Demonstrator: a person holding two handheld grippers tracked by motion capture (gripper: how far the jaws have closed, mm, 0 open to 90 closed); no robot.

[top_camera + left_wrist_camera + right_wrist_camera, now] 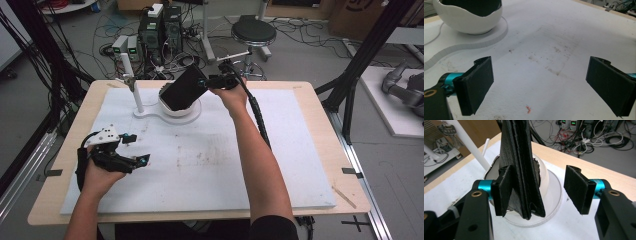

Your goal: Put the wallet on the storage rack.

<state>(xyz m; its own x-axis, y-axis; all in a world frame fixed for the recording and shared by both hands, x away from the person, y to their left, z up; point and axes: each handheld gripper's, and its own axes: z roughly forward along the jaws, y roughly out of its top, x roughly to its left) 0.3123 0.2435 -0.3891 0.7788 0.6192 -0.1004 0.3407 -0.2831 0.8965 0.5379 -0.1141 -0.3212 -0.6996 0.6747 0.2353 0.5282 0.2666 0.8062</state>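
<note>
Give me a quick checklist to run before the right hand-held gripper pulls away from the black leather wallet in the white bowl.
1. Right hand-held gripper jaws open: ok, one pad stands clear of the black leather wallet, the other lies against it.
2. Wallet resting in the round white bowl: ok, its lower end sits inside.
3. Wallet stable once let go: cannot tell, it stands tilted, leaning out over the rim.
4. Bowl seated on its flat white base: ok.
5. Left hand-held gripper out of the way: ok, open, apart from the bowl.
6. White post beside the bowl clear of the withdrawal path: ok.
</note>
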